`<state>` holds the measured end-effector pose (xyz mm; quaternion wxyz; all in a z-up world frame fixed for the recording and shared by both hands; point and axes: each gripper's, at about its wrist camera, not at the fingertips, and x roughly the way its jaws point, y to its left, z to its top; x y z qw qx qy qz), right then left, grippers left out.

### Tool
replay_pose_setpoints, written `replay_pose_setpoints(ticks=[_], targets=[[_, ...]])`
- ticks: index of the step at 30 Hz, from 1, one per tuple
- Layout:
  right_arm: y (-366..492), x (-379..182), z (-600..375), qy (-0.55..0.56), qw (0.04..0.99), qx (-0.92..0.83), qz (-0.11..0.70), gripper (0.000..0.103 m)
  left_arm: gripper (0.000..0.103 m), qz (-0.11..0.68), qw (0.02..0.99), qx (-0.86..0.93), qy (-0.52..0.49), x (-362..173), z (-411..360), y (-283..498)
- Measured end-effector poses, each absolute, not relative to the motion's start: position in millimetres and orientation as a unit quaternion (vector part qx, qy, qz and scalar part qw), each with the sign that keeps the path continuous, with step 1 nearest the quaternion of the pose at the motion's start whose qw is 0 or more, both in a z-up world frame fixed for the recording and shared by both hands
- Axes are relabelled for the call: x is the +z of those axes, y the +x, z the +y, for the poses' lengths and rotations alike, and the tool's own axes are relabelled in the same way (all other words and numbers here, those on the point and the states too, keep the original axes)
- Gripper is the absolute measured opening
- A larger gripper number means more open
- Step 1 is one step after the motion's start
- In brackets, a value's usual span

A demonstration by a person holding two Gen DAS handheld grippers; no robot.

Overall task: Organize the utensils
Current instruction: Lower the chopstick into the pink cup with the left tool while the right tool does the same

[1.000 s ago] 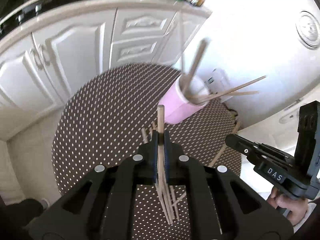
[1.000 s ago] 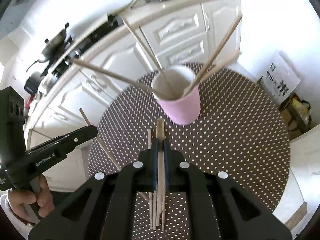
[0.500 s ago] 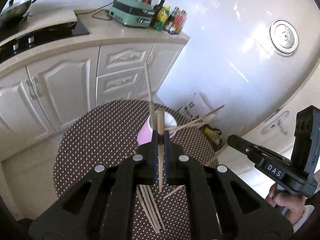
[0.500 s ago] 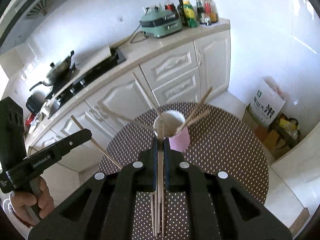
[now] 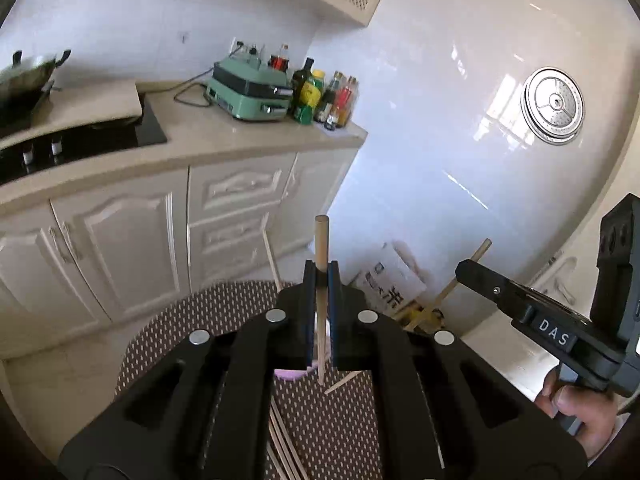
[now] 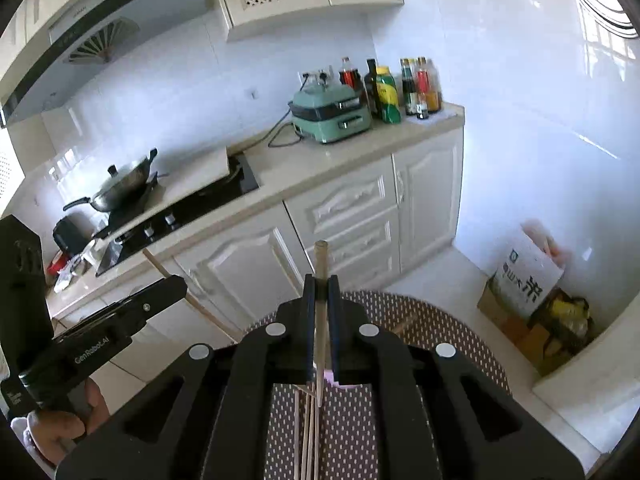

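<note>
My left gripper (image 5: 321,280) is shut on a wooden chopstick (image 5: 321,240) that stands upright between its fingers, high above the dotted round table (image 5: 168,340). My right gripper (image 6: 321,288) is shut on another wooden chopstick (image 6: 321,264), also upright. The pink cup (image 5: 288,374) is almost hidden behind the gripper bodies; only a sliver shows, also in the right wrist view (image 6: 334,380). Loose chopsticks (image 5: 284,440) lie on the table below, also seen in the right wrist view (image 6: 306,432). Each gripper shows in the other's view, right (image 5: 472,274) and left (image 6: 174,284).
White kitchen cabinets (image 6: 352,216) and a counter with a green appliance (image 6: 330,114), bottles (image 6: 404,88) and a stove with a wok (image 6: 120,184) stand behind the table. A white bag (image 6: 528,276) and a box sit on the floor at the right by the tiled wall.
Both grippers have risen and tilted up, each still holding its chopstick. The cup, in plain view before, is now mostly hidden under the gripper bodies.
</note>
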<state>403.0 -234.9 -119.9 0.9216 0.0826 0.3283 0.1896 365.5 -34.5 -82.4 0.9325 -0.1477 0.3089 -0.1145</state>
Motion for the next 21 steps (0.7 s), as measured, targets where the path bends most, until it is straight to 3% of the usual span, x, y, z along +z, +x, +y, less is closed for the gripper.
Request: replay_pose_setpoints(ticks=[14, 21], targets=[[443, -148, -220, 0.044, 0.939, 0.171, 0.294, 0.005, 0.006, 0.304, 0.943, -0.071, -0.116, -104, -55, 420], [455, -182, -212, 0.033, 0.925, 0.18, 0.333, 0.005, 0.006, 0.34, 0.932, -0.064, -0.109, -130, -58, 431]])
